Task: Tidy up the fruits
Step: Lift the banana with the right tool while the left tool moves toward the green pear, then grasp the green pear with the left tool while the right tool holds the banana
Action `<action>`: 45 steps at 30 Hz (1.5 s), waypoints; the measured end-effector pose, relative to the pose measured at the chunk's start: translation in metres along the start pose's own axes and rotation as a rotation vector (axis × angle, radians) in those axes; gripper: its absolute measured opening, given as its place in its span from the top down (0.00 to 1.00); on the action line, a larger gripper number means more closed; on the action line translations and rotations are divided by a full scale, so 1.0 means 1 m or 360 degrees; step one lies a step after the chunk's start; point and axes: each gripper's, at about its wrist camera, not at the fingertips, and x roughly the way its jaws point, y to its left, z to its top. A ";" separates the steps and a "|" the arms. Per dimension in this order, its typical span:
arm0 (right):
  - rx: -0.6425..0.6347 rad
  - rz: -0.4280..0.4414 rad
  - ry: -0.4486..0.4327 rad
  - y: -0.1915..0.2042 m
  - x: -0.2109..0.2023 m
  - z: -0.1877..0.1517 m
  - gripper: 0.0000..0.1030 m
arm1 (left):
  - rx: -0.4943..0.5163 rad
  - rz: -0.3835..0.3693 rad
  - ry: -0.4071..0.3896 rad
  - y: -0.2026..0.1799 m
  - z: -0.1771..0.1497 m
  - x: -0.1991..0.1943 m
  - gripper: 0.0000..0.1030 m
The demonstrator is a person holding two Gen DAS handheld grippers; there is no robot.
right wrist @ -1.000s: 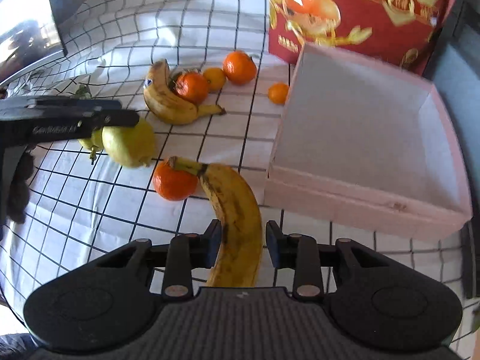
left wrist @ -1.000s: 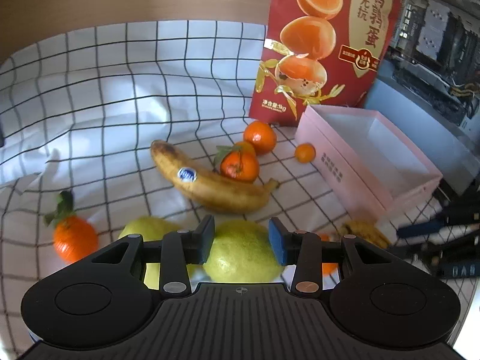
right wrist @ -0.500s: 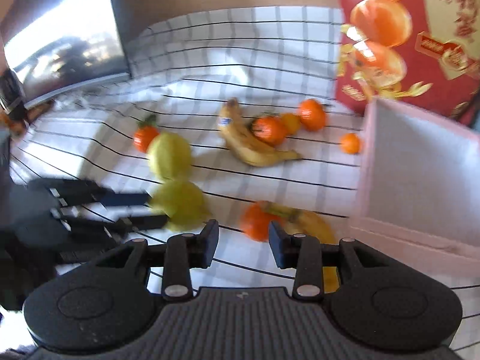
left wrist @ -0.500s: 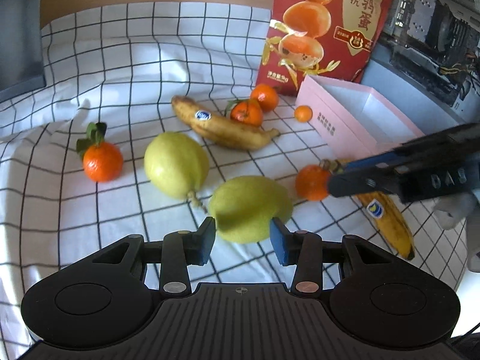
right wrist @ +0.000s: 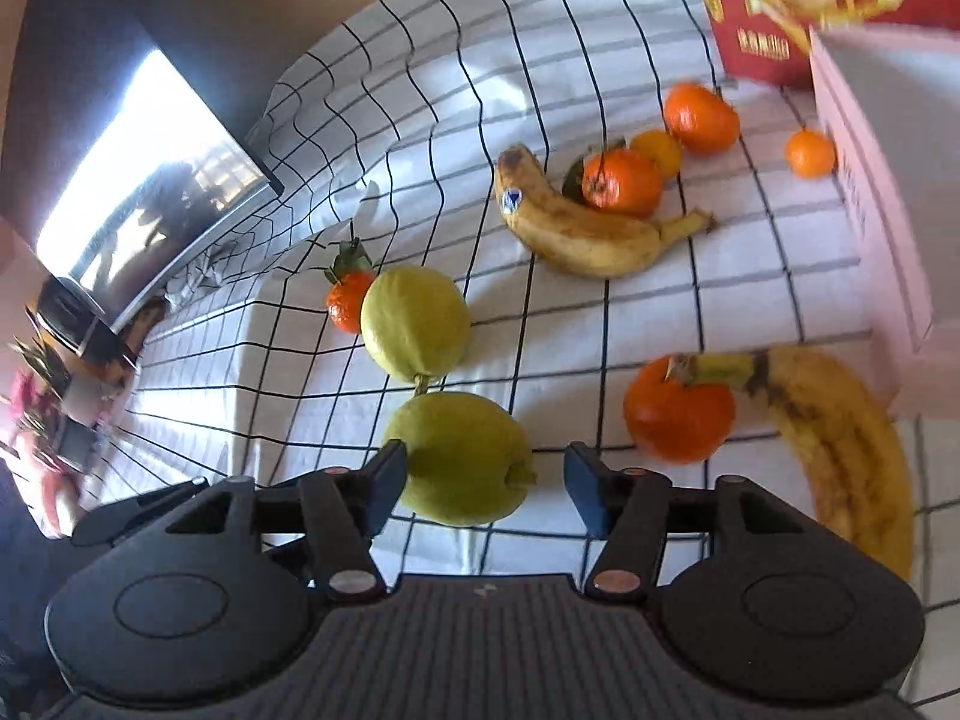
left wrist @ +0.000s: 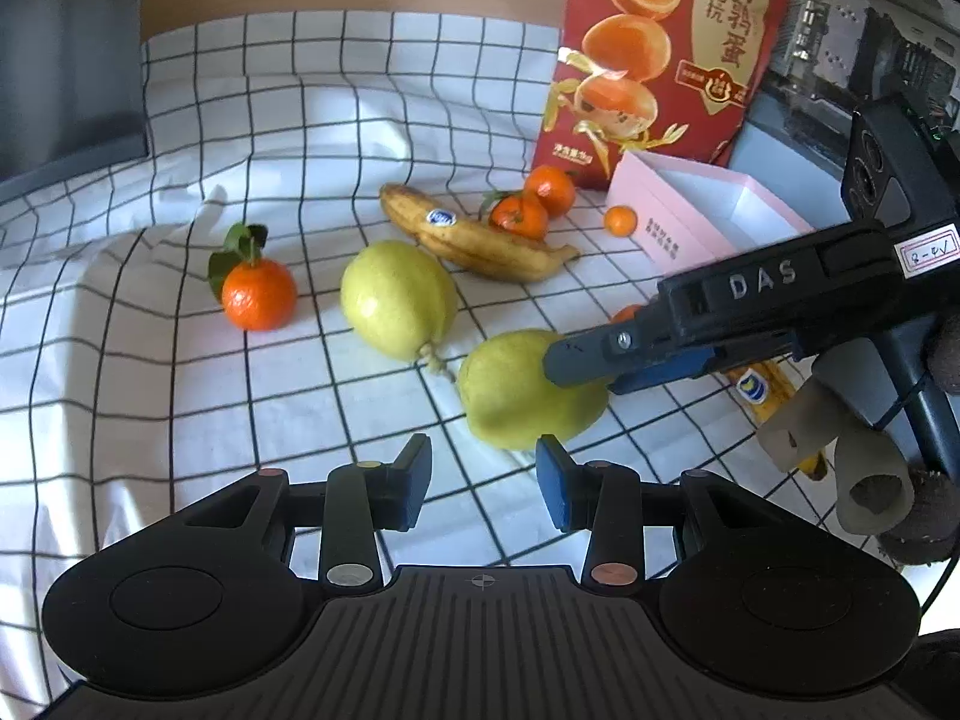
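Note:
Two yellow-green pears lie on the checked cloth. The near pear (left wrist: 522,396) (right wrist: 459,459) sits between the open jaws of my right gripper (right wrist: 485,480), touching the left pad. The far pear (left wrist: 396,299) (right wrist: 415,324) lies just behind it. My left gripper (left wrist: 483,483) is open and empty, pulled back from the near pear. A far banana (left wrist: 480,237) (right wrist: 576,228), a near banana (right wrist: 840,438), several oranges (left wrist: 259,294) (right wrist: 681,414) and a pink box (left wrist: 702,216) (right wrist: 888,192) are around.
A red snack bag (left wrist: 660,54) stands behind the box. A dark monitor (right wrist: 144,180) stands at the left past the cloth. The right gripper's body (left wrist: 780,300) reaches in from the right in the left wrist view.
My left gripper let go of the near pear and backed off. My right gripper left the near banana, swung left and opened around the near pear.

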 end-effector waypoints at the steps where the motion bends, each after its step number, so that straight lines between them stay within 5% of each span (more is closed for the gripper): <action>1: 0.0022 0.0023 0.0000 -0.001 0.002 0.000 0.42 | -0.0006 0.0001 0.0008 0.001 -0.001 0.000 0.58; 3: -0.0005 0.0065 0.0000 0.004 0.003 0.002 0.52 | -0.0016 0.0012 0.0015 0.003 -0.004 -0.001 0.58; 10: -0.0420 -0.0126 -0.0064 0.058 0.013 0.007 0.57 | -0.0029 0.0086 -0.0032 0.014 -0.014 -0.015 0.58; 12: -0.0522 -0.0109 -0.0070 0.074 0.015 0.009 0.68 | -0.0009 0.0120 -0.0054 0.016 -0.016 -0.020 0.58; 18: -0.0667 -0.0085 -0.0017 0.101 0.028 0.008 0.69 | 0.0043 0.0140 -0.0119 0.010 -0.017 -0.027 0.58; 25: -0.0585 -0.0024 0.0007 0.088 0.021 0.014 0.68 | 0.0119 0.0177 -0.0138 -0.002 -0.012 -0.021 0.58; 27: -0.0585 -0.0039 -0.0046 0.086 0.011 0.014 0.61 | 0.0112 0.0160 -0.0154 -0.002 -0.008 -0.018 0.58; 29: -0.0596 -0.0095 -0.0127 0.082 -0.005 0.015 0.51 | 0.0100 0.0156 -0.0175 -0.004 -0.002 -0.015 0.58; 36: -0.0515 -0.0382 -0.0285 0.041 -0.053 0.005 0.49 | -0.0043 0.0184 -0.0195 0.001 0.013 -0.005 0.58; 45: -0.0321 -0.0646 -0.0286 -0.017 -0.075 -0.026 0.49 | 0.0225 0.0222 -0.0140 -0.026 0.018 0.011 0.52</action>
